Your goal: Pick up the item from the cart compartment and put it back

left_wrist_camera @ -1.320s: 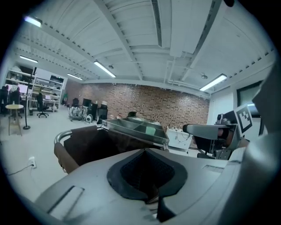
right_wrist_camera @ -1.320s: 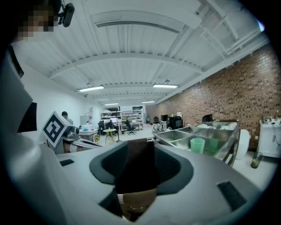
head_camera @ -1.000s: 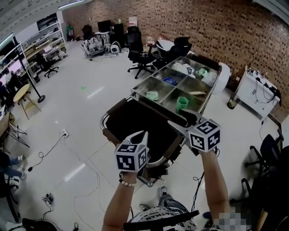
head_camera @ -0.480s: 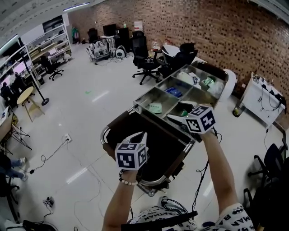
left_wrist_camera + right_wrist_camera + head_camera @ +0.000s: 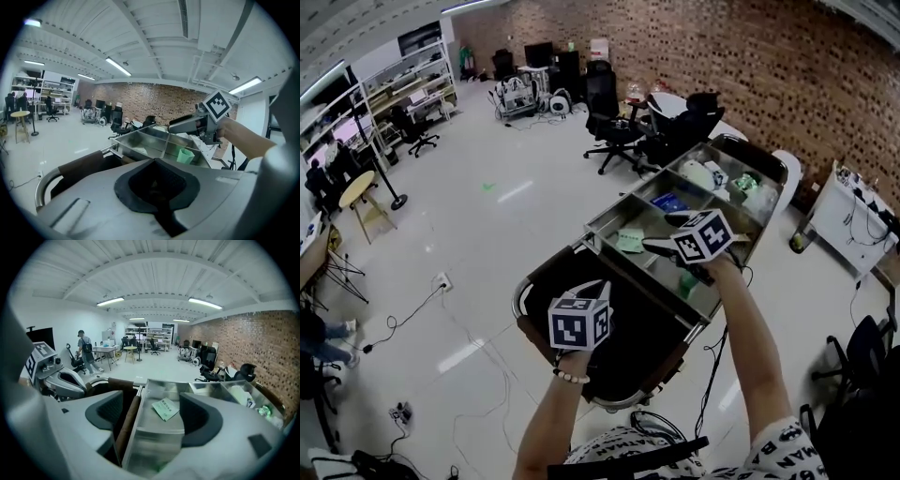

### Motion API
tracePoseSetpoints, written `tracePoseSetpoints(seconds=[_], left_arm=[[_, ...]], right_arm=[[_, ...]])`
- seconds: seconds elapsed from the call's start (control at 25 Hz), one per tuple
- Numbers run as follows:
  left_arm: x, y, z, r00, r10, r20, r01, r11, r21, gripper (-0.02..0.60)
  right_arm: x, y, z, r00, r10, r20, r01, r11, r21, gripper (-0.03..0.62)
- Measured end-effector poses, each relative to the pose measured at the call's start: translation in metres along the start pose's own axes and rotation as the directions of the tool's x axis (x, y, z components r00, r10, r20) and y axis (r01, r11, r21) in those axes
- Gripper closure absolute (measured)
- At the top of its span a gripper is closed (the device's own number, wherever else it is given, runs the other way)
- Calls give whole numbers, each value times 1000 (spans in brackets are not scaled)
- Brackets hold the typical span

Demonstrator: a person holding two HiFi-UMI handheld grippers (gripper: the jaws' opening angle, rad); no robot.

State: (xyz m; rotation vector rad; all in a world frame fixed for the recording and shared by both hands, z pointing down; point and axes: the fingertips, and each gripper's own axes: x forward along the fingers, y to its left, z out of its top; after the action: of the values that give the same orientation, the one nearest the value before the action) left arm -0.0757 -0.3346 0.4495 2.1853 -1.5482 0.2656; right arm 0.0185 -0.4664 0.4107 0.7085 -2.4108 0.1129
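Green packet (image 5: 165, 409) sits centre-frame beyond my right gripper's (image 5: 154, 417) just-opened, wide, empty jaws: I'd lower squarely, straddle its edges, then close; left gripper (image 5: 157, 186) closed.

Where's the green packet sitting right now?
Head view: the green packet lies flat in the near-left compartment of the tray, just left of the right gripper, next to the black bag.

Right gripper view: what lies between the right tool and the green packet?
Only bare steel compartment floor before the green packet, in the right gripper view; the right tool has just been opening its jaws, empty.
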Motion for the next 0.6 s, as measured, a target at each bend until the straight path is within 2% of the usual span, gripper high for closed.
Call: tracePoseSetpoints(seconds=[0.24,0.44,0.6], left_arm=[[19,9,-4,998,13,-53,-14,1000,-23,578],[30,17,-5,997,32,-64,-34,999,-29,577],[42,23,-7,996,46,-77,-49,998,-47,577]], right_arm=[[56,-24,-7,988,27,-154,-32,999,-29,201],[108,-36,-17,956,65,-285,-87,994,-66,200],[143,-38,-27,931,88,-354,-122,990,-75,200]])
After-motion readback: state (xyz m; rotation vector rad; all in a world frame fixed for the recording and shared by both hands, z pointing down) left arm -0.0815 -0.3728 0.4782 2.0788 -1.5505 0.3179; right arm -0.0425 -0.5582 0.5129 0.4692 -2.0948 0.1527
